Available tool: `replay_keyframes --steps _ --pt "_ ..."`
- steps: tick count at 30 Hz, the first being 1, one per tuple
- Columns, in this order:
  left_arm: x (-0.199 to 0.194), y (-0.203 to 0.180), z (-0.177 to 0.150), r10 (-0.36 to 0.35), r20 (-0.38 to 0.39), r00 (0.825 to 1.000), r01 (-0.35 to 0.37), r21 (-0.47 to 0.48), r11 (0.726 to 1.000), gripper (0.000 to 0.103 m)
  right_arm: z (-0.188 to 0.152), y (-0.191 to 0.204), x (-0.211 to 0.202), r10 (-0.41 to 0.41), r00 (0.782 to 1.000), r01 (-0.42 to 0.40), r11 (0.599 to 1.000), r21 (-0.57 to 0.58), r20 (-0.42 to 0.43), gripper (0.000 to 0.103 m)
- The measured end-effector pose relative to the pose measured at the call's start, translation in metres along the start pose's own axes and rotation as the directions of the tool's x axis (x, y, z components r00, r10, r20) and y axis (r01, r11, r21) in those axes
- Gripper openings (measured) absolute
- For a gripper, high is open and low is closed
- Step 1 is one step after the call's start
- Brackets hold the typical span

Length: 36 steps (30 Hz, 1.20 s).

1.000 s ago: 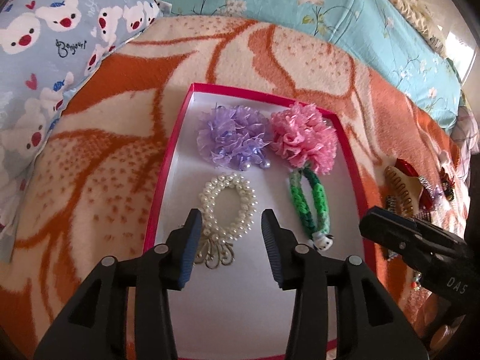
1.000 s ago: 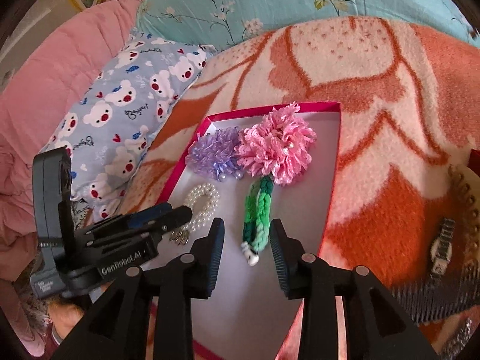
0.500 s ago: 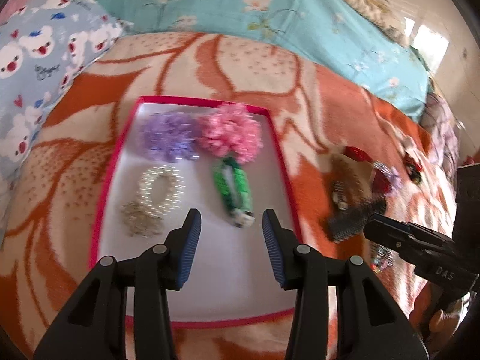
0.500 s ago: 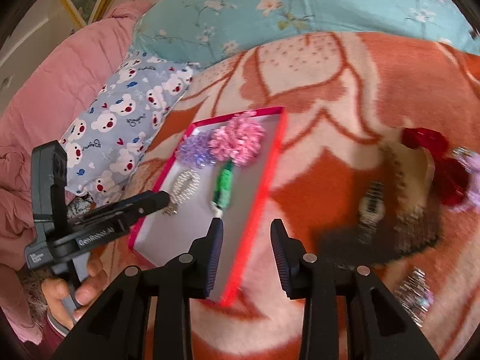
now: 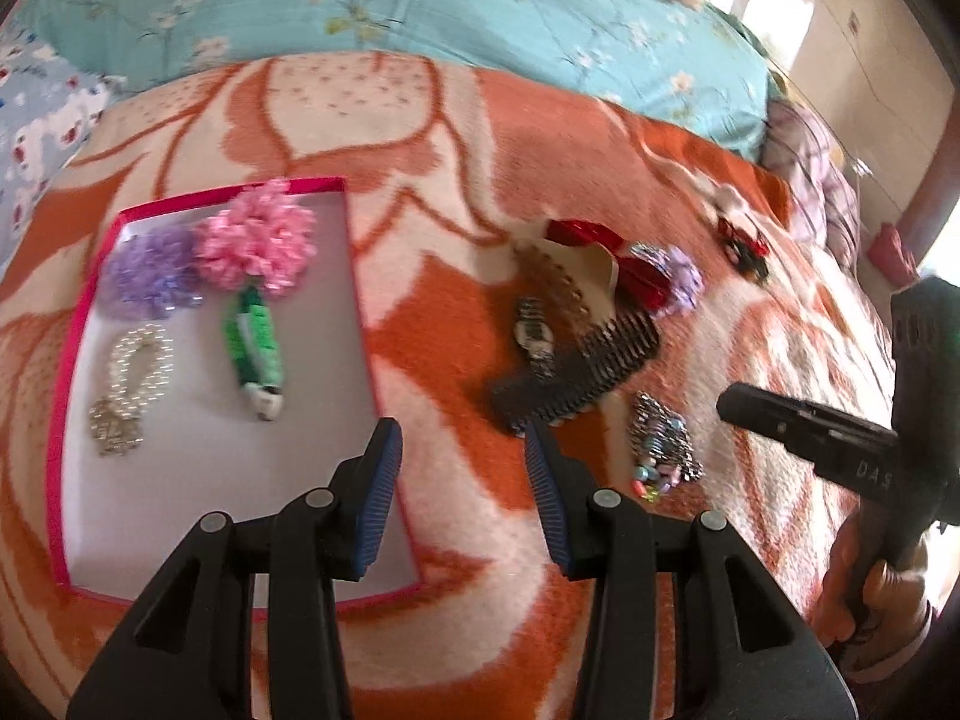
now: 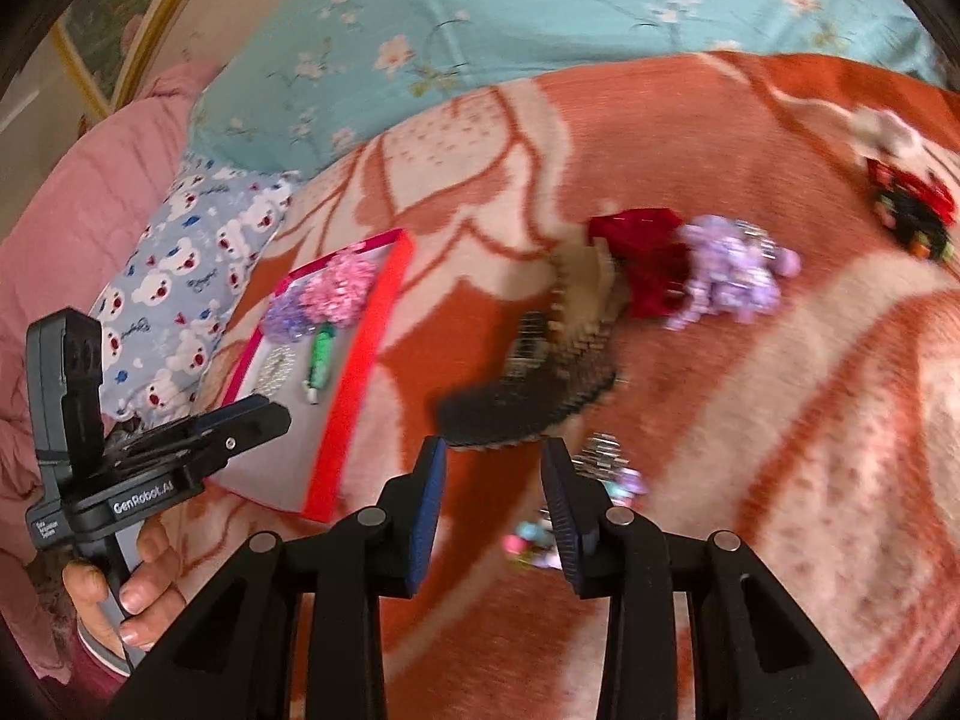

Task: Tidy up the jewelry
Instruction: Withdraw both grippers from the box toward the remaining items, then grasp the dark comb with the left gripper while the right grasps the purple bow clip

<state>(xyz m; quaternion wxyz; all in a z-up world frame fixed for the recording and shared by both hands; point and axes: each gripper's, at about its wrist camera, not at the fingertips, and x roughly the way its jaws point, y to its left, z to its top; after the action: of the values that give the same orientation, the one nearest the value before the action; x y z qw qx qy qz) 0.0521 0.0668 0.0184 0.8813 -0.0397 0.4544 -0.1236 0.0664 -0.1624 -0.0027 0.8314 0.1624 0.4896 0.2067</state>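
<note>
A pink-rimmed tray [image 5: 354,276] lies on the orange blanket. It holds a purple scrunchie [image 5: 150,270], a pink scrunchie [image 5: 258,246], a pearl bracelet [image 5: 138,372] and a green band [image 5: 255,342]. To its right lie loose pieces: a black comb [image 5: 576,378], a watch [image 5: 534,336], a red bow [image 5: 636,270] and a beaded clip [image 5: 660,450]. My left gripper [image 5: 459,474] is open and empty over the tray's right rim. My right gripper [image 6: 495,492] is open and empty, just in front of the comb [image 6: 522,402], with the beaded clip [image 6: 606,468] beside its right finger.
A bear-print pillow [image 6: 180,276] and a turquoise floral quilt [image 5: 420,6] lie behind the blanket. A small red and black clip [image 5: 744,240] lies far right. A purple flower piece [image 6: 732,276] sits beside the red bow [image 6: 648,258].
Both grippers have swung right, away from over the tray and toward the loose pile on the blanket. Both stayed open and empty.
</note>
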Motion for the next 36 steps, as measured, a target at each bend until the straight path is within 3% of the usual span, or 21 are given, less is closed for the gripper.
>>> replay_keyframes --steps 8,14,20,24,27,32,33,34,36 --pt "0.029 -0.042 -0.002 -0.025 -0.068 0.997 0.033 0.114 0.993 0.048 0.001 -0.042 -0.015 -0.044 0.999 0.042 0.997 0.072 0.025 0.035" --pt "0.063 -0.066 0.004 0.003 -0.112 0.994 0.022 0.221 0.975 0.053 0.012 -0.06 -0.014 -0.068 0.997 0.063 0.992 0.11 0.044 0.035" --pt "0.099 -0.08 0.011 0.039 -0.159 0.987 0.009 0.29 0.957 0.057 0.032 -0.082 -0.002 -0.098 0.994 0.089 0.985 0.149 0.056 0.043" --pt "0.115 -0.085 0.011 0.041 -0.174 0.984 0.016 0.313 0.949 0.067 0.047 -0.088 0.015 -0.1 0.993 0.09 0.982 0.168 0.055 0.044" --pt "0.122 -0.087 0.012 0.056 -0.164 0.985 -0.001 0.32 0.948 0.071 0.057 -0.093 0.028 -0.098 0.993 0.085 0.98 0.178 0.06 0.055" --pt "0.13 -0.082 0.02 0.04 -0.152 0.988 0.006 0.288 0.957 0.07 0.069 -0.105 0.053 -0.105 0.994 0.094 0.974 0.208 0.04 0.055" --pt "0.13 -0.081 0.022 0.035 -0.148 0.988 0.008 0.285 0.959 0.067 0.069 -0.106 0.054 -0.11 0.993 0.099 0.973 0.208 0.041 0.055" --pt "0.131 -0.08 0.022 0.038 -0.143 0.989 0.004 0.285 0.959 0.056 0.07 -0.107 0.055 -0.117 0.992 0.106 0.972 0.208 0.042 0.051" --pt "0.13 -0.079 0.024 0.03 -0.136 0.99 0.01 0.284 0.959 0.052 0.07 -0.109 0.054 -0.118 0.992 0.105 0.972 0.211 0.051 0.043"
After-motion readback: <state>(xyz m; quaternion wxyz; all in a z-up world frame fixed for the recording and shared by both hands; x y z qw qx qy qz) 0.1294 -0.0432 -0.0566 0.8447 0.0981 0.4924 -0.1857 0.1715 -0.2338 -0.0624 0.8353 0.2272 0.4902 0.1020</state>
